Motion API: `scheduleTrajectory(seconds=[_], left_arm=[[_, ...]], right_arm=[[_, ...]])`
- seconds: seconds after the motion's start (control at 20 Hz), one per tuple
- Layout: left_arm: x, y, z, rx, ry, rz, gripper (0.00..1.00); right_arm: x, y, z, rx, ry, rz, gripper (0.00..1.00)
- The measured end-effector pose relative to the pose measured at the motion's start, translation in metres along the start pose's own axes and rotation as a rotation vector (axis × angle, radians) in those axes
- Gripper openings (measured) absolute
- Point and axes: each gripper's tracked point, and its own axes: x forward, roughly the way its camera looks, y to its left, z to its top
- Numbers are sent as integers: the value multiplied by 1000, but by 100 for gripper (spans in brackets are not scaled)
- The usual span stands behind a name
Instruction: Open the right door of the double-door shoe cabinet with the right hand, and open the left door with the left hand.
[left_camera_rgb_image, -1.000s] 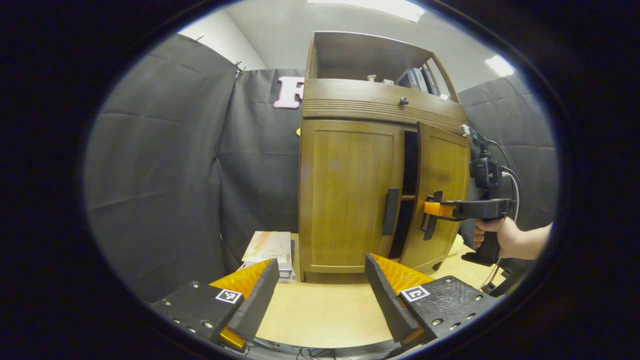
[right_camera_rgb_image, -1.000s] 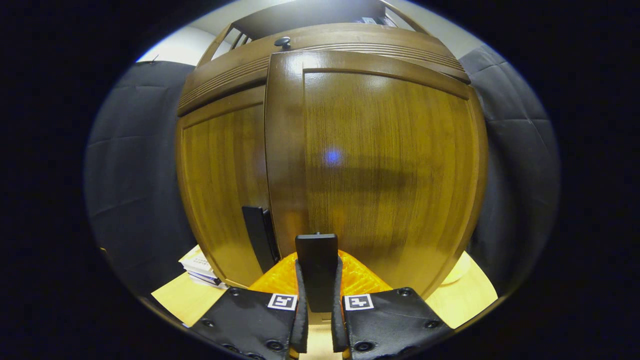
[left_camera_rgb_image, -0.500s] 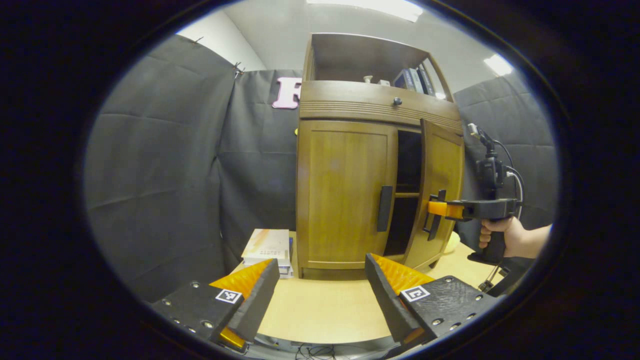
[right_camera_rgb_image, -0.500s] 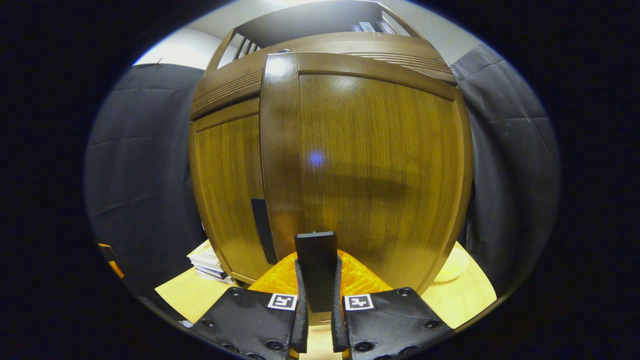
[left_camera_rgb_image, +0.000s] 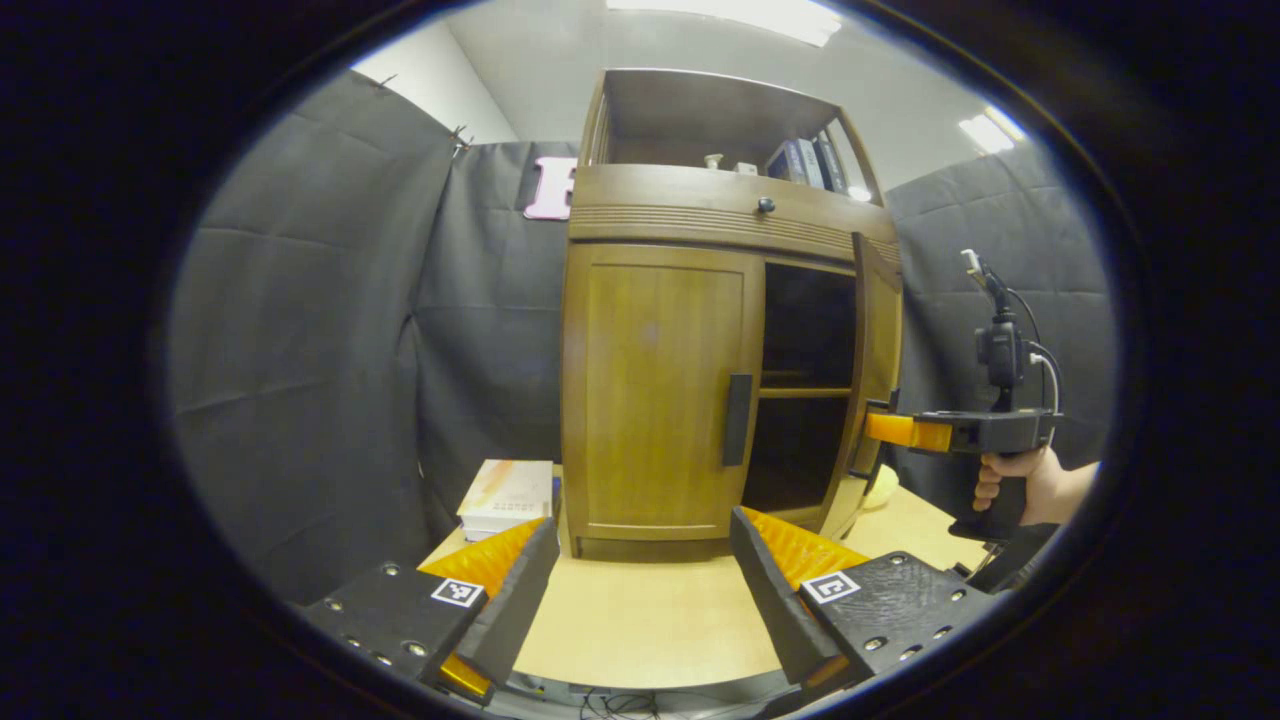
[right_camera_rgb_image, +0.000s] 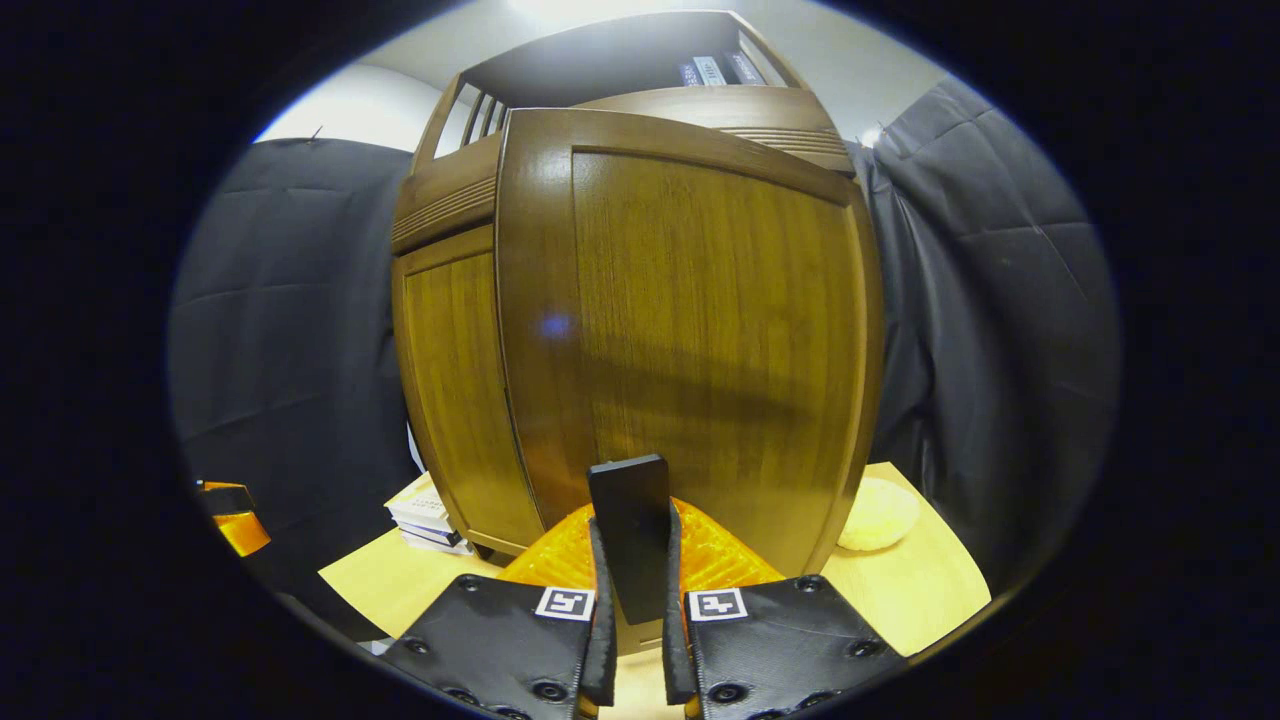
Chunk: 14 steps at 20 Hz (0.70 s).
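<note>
Right door open, left door closed

The right tool (right_camera_rgb_image: 634, 610) was clamped on the right door's handle (right_camera_rgb_image: 630, 535), with the right door (right_camera_rgb_image: 700, 330) swung outward. The left tool (left_camera_rgb_image: 640, 580) hung with fingers apart above the bench (left_camera_rgb_image: 640, 620), well apart from the closed left door (left_camera_rgb_image: 655, 390).

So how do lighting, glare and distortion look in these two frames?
Left gripper view: bright ceiling lights, dark cabinet interior, straight edges bowed. Right gripper view: right door bulges strongly, with a small bluish glare spot and a broad shadow across it.
</note>
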Motion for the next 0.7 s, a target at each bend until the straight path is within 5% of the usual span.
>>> scheduleTrajectory(seconds=[0.7], left_arm=[[9, -43, 3, 11, -2, -77, 100]], right_arm=[[-59, -60, -5, 13, 8, -112, 19]])
